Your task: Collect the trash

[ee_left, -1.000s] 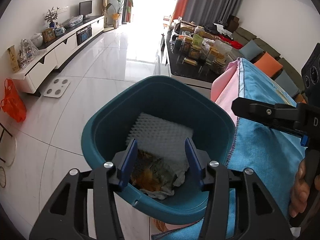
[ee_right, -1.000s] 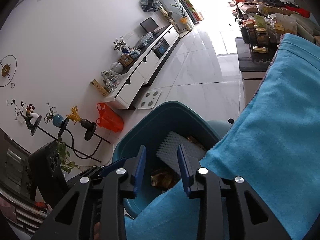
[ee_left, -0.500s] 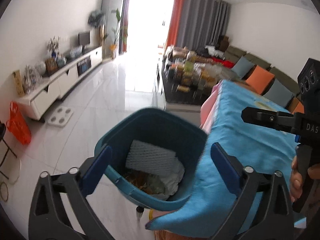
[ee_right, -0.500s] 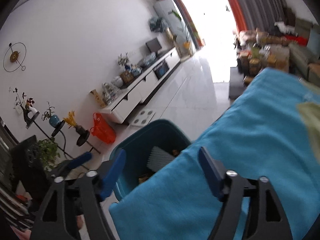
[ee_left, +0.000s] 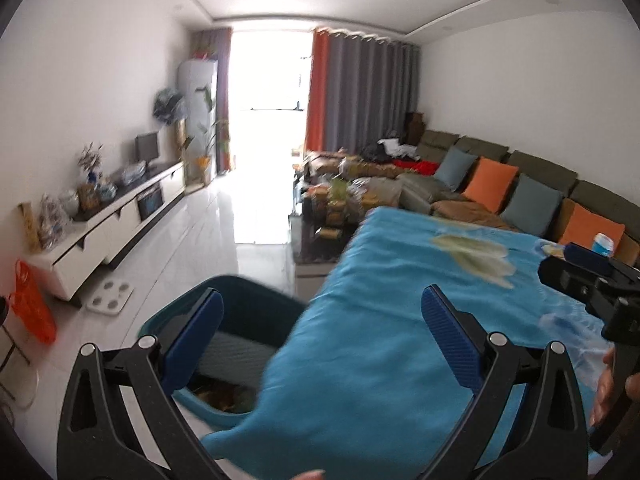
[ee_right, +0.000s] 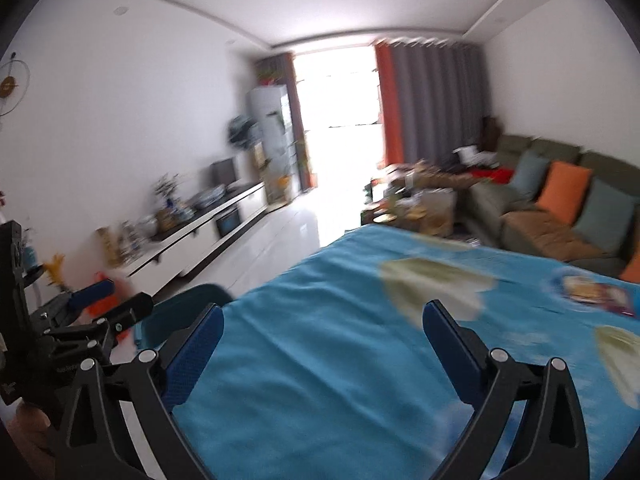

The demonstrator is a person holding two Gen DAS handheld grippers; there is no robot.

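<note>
Teal bin beside the blue-covered table, both claws spread and empty.

The teal trash bin [ee_left: 224,320], trash inside, sits on the floor at the blue cloth's [ee_left: 400,320] near-left corner. A second ago both claws hovered over it, narrower; now left gripper [ee_left: 320,340] and right gripper [ee_right: 322,344], just widened, stand apart over the cloth, farther from the bin.
</note>
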